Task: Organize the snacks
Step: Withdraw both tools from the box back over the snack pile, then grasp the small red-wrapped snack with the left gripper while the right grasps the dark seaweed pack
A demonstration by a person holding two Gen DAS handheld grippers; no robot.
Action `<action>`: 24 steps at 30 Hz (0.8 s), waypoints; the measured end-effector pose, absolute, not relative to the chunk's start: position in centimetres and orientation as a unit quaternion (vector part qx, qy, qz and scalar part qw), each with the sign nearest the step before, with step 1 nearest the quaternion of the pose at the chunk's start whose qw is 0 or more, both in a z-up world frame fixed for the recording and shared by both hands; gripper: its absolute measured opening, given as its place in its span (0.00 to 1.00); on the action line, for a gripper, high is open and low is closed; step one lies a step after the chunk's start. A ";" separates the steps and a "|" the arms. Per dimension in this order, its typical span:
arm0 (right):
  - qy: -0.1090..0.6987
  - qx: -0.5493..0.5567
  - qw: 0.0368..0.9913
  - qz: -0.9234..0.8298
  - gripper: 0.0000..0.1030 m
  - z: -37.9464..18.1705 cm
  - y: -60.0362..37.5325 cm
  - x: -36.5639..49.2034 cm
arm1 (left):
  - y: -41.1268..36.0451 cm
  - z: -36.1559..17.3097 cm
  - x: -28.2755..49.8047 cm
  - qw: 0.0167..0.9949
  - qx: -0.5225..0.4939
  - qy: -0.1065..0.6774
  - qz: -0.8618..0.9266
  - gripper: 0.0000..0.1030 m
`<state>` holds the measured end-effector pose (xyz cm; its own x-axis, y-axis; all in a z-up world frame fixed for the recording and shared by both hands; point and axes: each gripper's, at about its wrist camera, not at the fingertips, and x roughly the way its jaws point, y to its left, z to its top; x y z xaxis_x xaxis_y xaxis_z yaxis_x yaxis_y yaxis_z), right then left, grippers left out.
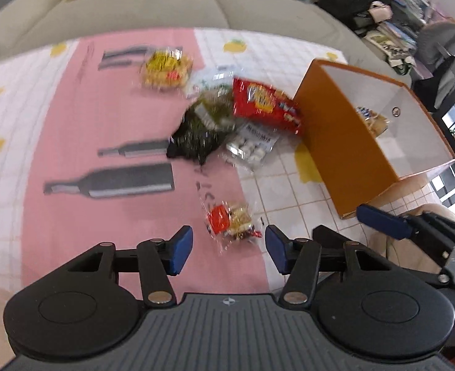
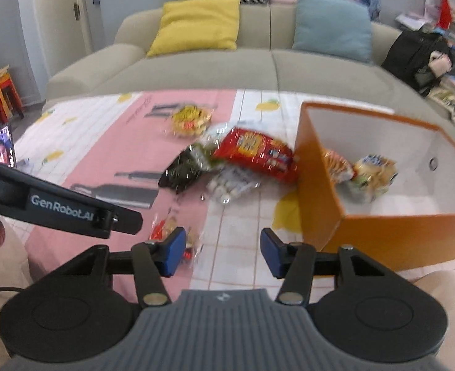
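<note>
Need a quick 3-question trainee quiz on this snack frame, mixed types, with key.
1. True or false: the orange box already holds snack packs.
2. The red bag lies: A) inside the box; B) on the table beside the box; C) in the left tongs.
3. Fill in: both the left tongs and the right tongs are ____.

Key: 1 true; 2 B; 3 open.

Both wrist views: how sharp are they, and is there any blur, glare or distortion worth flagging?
Left wrist: snack pile smeared by motion blur, open left gripper sharp, fisheye bends the table edge. Right wrist: red bag and orange box softly blurred, open right gripper crisp; specular glints on wrappers.
</note>
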<state>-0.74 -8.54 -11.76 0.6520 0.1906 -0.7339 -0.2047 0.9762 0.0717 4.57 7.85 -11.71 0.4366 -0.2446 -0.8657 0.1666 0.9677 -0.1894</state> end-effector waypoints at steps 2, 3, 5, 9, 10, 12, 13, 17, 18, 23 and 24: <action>0.424 -0.010 0.899 0.108 0.34 -12.5 -8.3 0.3 | 7.5 -12.4 4.9 0.843 -0.042 0.521 -0.123 0.62; 0.432 -0.009 0.895 0.108 0.31 -12.9 -8.2 0.8 | 7.3 -12.7 5.1 0.843 -0.041 0.522 -0.120 0.62; 0.442 0.000 0.890 0.110 0.27 -13.5 -8.4 1.4 | 7.0 -13.3 5.6 0.841 -0.040 0.527 -0.113 0.62; 0.456 0.019 0.882 0.114 0.27 -14.4 -8.9 1.9 | 6.4 -14.7 6.9 0.827 -0.058 0.551 -0.095 0.62; 0.460 0.023 0.880 0.114 0.27 -14.6 -9.0 2.0 | 6.3 -15.0 7.2 0.824 -0.060 0.556 -0.091 0.62; 0.466 0.031 0.877 0.114 0.28 -14.9 -9.2 2.3 | 6.1 -15.6 7.6 0.818 -0.061 0.566 -0.080 0.62; 0.467 0.036 0.876 0.115 0.28 -15.0 -9.3 2.4 | 6.1 -15.9 7.8 0.815 -0.062 0.571 -0.077 0.62; 0.478 0.050 0.870 0.112 0.29 -15.7 -9.6 3.1 | 5.9 -16.9 8.5 0.805 -0.072 0.585 -0.068 0.61; 0.480 0.052 0.868 0.112 0.29 -15.8 -9.6 3.2 | 5.9 -17.1 8.6 0.804 -0.075 0.586 -0.067 0.58; 0.484 0.059 0.865 0.117 0.29 -16.3 -9.6 3.8 | 5.8 -17.6 9.3 0.800 -0.086 0.589 -0.069 0.44; 0.486 0.060 0.864 0.118 0.29 -16.4 -9.6 4.0 | 5.8 -17.8 9.4 0.799 -0.086 0.592 -0.066 0.39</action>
